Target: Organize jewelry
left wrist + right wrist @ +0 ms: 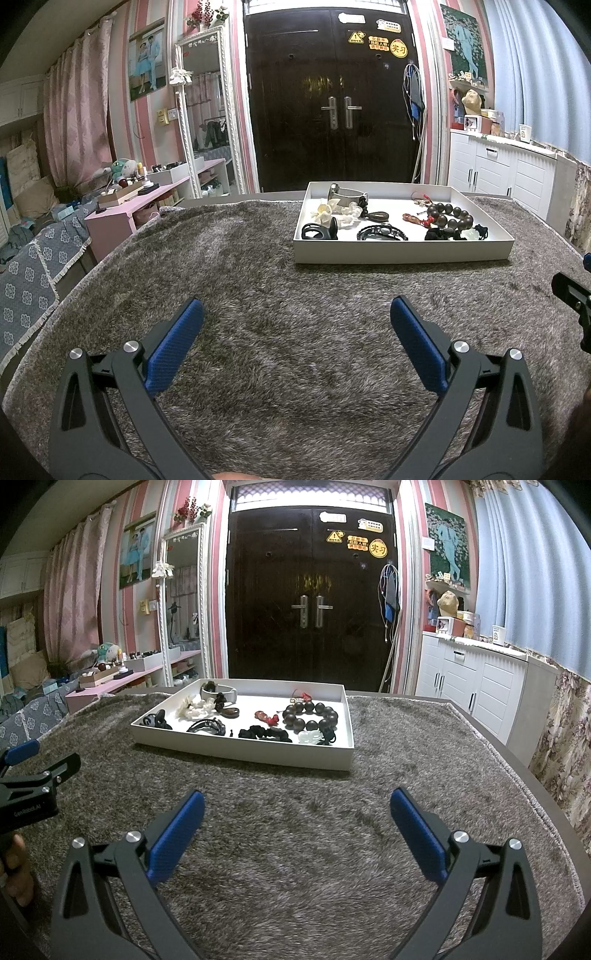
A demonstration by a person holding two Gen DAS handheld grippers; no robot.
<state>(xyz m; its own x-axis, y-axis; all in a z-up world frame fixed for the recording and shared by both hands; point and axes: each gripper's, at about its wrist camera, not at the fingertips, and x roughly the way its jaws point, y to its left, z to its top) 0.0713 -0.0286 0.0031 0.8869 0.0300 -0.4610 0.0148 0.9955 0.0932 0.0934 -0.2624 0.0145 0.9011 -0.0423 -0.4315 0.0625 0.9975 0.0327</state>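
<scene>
A shallow white tray (402,254) (243,755) sits on the far part of the grey shag-covered table. In it lie a dark wooden bead bracelet (448,216) (311,716), a white flower piece (327,212) (192,706), a black ring-shaped piece (319,231) (157,720), a black braided bracelet (382,233) (207,726), a watch with a pale band (345,195) (218,692), a red charm (266,717) and a pale jade-like pendant (309,737). My left gripper (295,314) is open and empty, well short of the tray. My right gripper (297,806) is open and empty, in front of the tray.
The grey shag cover (221,277) spreads over the table. A dark double door (332,92) stands behind. A pink shelf with clutter (147,195) is at the left, white cabinets (480,679) at the right. The left gripper shows at the right wrist view's left edge (33,775).
</scene>
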